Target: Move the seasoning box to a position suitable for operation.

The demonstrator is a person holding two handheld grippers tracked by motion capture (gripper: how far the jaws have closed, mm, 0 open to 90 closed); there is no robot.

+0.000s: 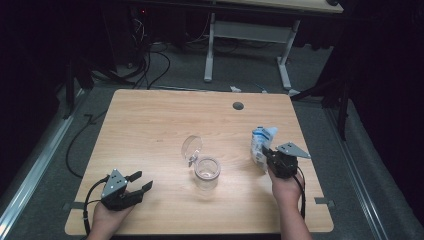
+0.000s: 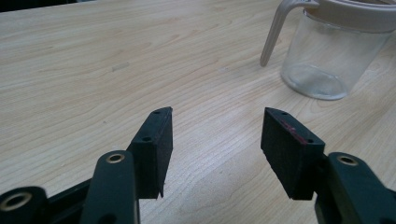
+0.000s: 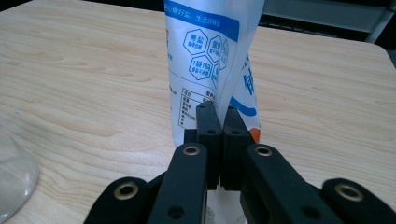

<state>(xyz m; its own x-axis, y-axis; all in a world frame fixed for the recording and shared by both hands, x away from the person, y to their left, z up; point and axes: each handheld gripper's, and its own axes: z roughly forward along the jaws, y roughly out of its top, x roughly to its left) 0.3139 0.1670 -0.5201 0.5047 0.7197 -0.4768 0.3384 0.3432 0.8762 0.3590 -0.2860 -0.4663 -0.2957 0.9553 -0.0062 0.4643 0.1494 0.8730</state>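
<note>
1 jar (image 1: 207, 172), lid up | 1 bag (image 1: 260, 145), pinched by right gripper (image 3: 219, 123) | left gripper (image 2: 217, 135) agape, empty

- Left gripper (image 2: 215, 140): the two black jaws stand apart, nothing between them, bare table (image 2: 93, 70) beneath.
- Jar (image 2: 327, 60): clear, upright on the table at upper right, well beyond the jaws.
- Lid (image 2: 355, 14): pale band around the jar's top; a clasp hangs down its left side.

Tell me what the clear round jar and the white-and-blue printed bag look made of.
Clear round jar: glass or clear hard plastic, glossy; the table's grain shows through its wall. White-and-blue printed bag: thin glossy plastic film, probably; it creases where the right gripper pinches it.
</note>
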